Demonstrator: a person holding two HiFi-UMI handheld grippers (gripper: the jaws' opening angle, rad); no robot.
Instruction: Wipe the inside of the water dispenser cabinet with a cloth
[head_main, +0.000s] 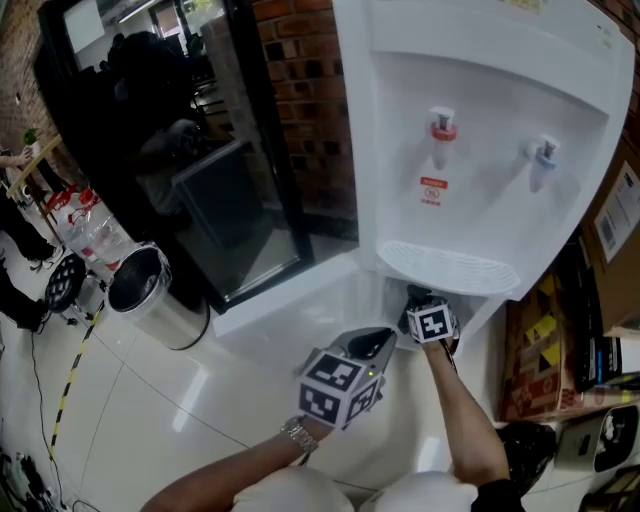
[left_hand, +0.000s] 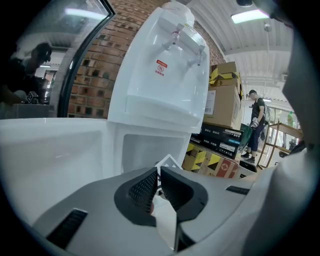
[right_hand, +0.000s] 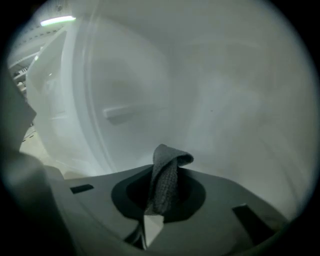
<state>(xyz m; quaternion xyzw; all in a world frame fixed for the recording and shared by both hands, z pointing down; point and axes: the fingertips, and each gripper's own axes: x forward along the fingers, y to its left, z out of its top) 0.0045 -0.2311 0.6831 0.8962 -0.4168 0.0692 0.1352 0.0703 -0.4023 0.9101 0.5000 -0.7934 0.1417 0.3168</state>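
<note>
Pinching ribbed grey cloth (right_hand: 170, 159), right gripper (right_hand: 164, 186) faces smooth white cabinet (right_hand: 225, 100); left gripper (left_hand: 158, 176) closed.

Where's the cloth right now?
The cloth is pinched in the right gripper, inside the cabinet under the drip tray, shown best in the right gripper view.

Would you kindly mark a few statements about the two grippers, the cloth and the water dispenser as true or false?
1. The right gripper has its jaws shut on a grey cloth. True.
2. The right gripper hovers above the drip tray. False: it reaches into the cabinet below the tray.
3. The left gripper holds a second cloth. False: its jaws are together with nothing between them, outside the cabinet.
4. The water dispenser has a red tap and a blue tap. True.
</note>
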